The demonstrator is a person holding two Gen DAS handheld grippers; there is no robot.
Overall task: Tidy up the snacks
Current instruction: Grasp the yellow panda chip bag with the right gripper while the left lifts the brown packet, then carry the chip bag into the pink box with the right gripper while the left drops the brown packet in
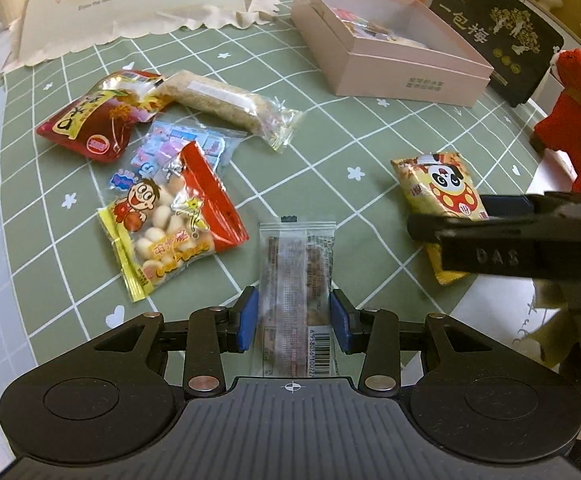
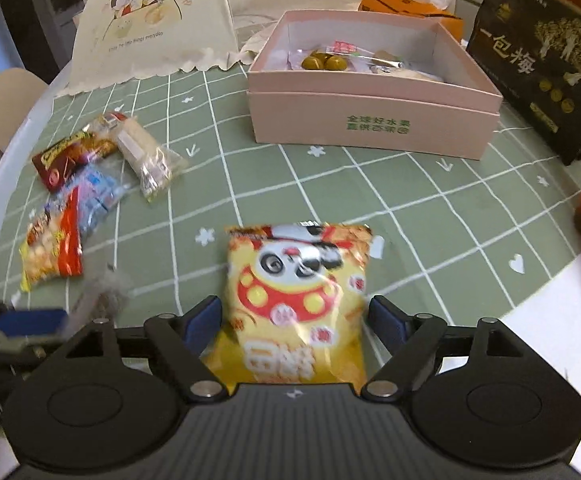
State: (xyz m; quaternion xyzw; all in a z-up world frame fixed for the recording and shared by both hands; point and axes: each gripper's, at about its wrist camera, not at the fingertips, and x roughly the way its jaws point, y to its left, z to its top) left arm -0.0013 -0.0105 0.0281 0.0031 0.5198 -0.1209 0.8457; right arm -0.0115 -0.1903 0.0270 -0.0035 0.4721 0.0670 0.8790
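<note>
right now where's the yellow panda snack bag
The yellow panda snack bag lies on the green checked tablecloth, low centre in the right wrist view between the right gripper's open jaws, nearer than the pink box.

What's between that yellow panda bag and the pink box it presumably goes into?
Nothing visible. In the right wrist view, only bare green checked tablecloth lies between the panda bag and the open pink box. The other snacks lie off to the left. The right gripper already straddles the bag.
</note>
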